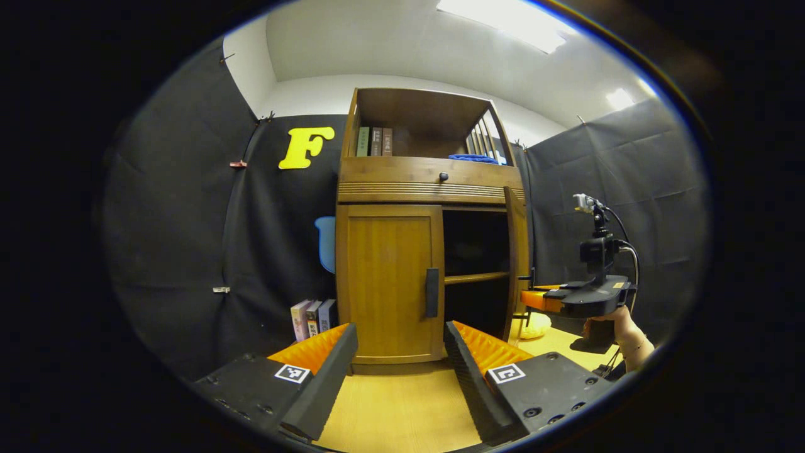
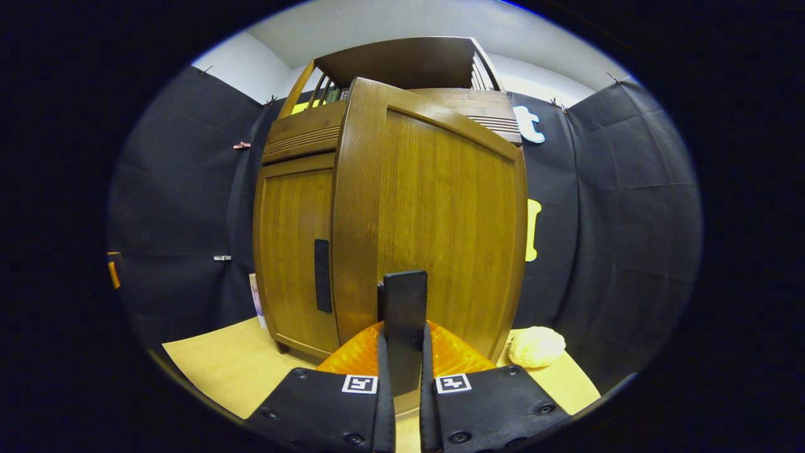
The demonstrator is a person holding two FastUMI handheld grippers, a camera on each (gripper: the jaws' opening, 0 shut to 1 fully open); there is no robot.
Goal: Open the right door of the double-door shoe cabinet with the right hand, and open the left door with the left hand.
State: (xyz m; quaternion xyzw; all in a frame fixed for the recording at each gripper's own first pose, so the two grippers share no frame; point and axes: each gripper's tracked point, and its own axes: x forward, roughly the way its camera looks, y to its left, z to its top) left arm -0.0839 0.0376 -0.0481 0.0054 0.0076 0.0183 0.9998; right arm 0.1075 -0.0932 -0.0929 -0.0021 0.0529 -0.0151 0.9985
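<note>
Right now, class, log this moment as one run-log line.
right gripper: shut on black handle of open right wooden door | left gripper: open, facing closed left wooden door | left door pending

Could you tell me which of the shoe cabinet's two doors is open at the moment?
The right door is open, swung outward with the right hand-held gripper shut on its handle. The left door sits flush and closed.

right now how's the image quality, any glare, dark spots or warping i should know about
Left gripper view: the bright ceiling light panel is blown out, the open right compartment of the brown wooden shoe cabinet is in deep shadow, and the fisheye bows the cabinet's edges. Right gripper view: evenly lit, no glare, but the open right wooden door bulges strongly.
</note>
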